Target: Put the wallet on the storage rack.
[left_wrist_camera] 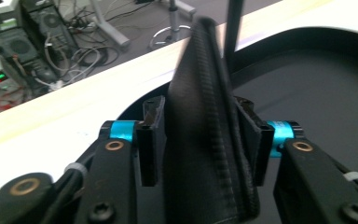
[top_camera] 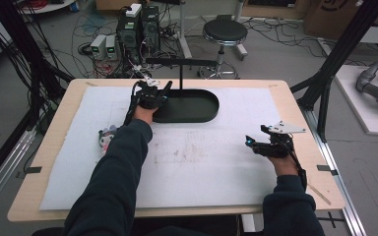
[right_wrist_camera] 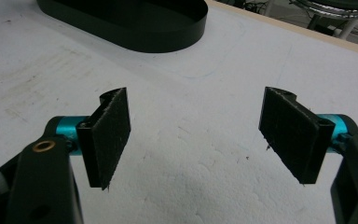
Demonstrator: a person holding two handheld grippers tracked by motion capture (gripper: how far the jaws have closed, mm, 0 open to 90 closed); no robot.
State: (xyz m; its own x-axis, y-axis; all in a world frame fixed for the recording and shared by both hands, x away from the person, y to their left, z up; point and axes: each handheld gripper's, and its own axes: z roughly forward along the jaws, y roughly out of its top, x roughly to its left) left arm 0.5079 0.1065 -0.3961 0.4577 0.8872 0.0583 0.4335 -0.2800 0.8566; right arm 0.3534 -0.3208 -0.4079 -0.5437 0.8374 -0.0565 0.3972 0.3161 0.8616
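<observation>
The counter (top_camera: 54, 147) is pale wood, covered by a white sheet (top_camera: 202, 162) smudged with faint brownish marks near its middle. At twelve o'clock on the sheet sits a black oval tray (top_camera: 197, 105) with a black post rising from it. The left tool (left_wrist_camera: 200, 140) is black with bright blue collars and brass-coloured rivets, and between its pads stands a black strap (left_wrist_camera: 205, 140) with a ribbed, stitched line down its edge. The right tool (right_wrist_camera: 198, 135) carries the same black, blue and brass. At nine o'clock lies a small pink-and-white toy (top_camera: 107, 136). Both sleeves (top_camera: 113, 191) are dark navy.
</observation>
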